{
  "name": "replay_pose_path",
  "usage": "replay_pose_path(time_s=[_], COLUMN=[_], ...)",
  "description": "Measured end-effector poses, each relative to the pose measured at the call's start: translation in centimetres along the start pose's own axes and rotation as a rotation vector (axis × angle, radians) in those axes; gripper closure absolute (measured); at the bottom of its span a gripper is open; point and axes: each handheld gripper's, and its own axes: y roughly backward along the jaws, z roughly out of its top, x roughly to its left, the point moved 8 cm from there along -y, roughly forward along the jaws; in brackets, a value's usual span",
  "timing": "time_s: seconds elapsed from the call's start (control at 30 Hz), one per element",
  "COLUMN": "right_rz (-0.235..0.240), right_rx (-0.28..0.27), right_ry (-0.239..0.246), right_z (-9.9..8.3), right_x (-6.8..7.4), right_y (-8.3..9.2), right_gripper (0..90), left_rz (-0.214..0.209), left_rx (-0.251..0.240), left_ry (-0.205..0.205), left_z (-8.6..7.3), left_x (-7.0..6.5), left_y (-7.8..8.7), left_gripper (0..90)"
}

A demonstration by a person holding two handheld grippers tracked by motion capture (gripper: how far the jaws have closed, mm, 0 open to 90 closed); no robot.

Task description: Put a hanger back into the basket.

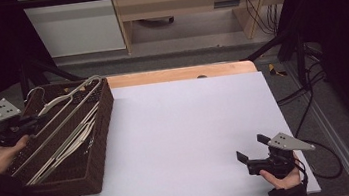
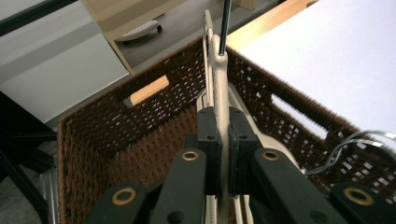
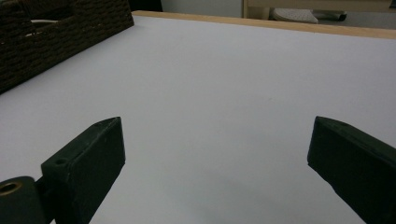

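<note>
A brown wicker basket (image 1: 105,117) stands at the table's left edge with several pale coat hangers (image 1: 68,128) lying in it. My left gripper (image 1: 35,121) reaches in over the basket's left rim. In the left gripper view its jaws (image 2: 222,128) are shut on the narrow edge of a cream hanger (image 2: 219,70), which stands upright between the pads above the basket (image 2: 116,135). My right gripper (image 1: 252,147) rests low over the white table top (image 1: 186,127) near the front right corner. It is open (image 3: 219,140) and holds nothing.
A second hanger's wire hook (image 2: 359,140) lies by the basket's right wall. The basket's corner (image 3: 56,37) shows far left of the right gripper. A wooden strip (image 1: 179,73) borders the table's far edge; cables (image 1: 311,81) trail on the floor at right.
</note>
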Motion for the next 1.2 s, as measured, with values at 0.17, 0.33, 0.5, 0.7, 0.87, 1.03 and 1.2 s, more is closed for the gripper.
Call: replay_pose_path(time_s=[0.17,0.33,0.5,0.7,0.87,1.03,1.2], right_rz=[-0.002,-0.001,-0.003,-0.001,0.0,0.001,0.001], right_rx=[0.004,0.005,0.007,0.005,0.008,0.009,0.009], right_ry=[-0.01,-0.006,-0.002,-0.003,0.004,0.002,0.003], right_z=[0.0,-0.1,-0.1,-0.1,-0.1,-0.1,-0.1], right_x=[0.1,0.1,0.1,0.1,0.2,0.3,0.3], right_y=[-0.1,-0.1,-0.1,-0.1,-0.2,-0.2,-0.2], right_gripper=[4.6,4.6,4.6,4.7,4.7,4.7,4.7], left_rz=[0.013,0.015,0.008,0.0,-0.05,-0.089,-0.124], left_rx=[0.044,0.084,0.103,0.14,0.165,0.203,0.244], left_ry=[-0.006,-0.016,-0.023,0.01,0.024,0.025,0.034], left_z=[-1.7,-3.9,-5.0,-6.6,-6.7,-6.8,-7.1], left_x=[0.0,-0.4,-1.1,-1.3,-2.2,-3.6,-4.4], left_y=[-0.9,-2.2,-3.3,-3.9,-4.0,-4.5,-4.7], left_gripper=[85.9,85.9,85.9,85.6,83.0,78.7,72.0])
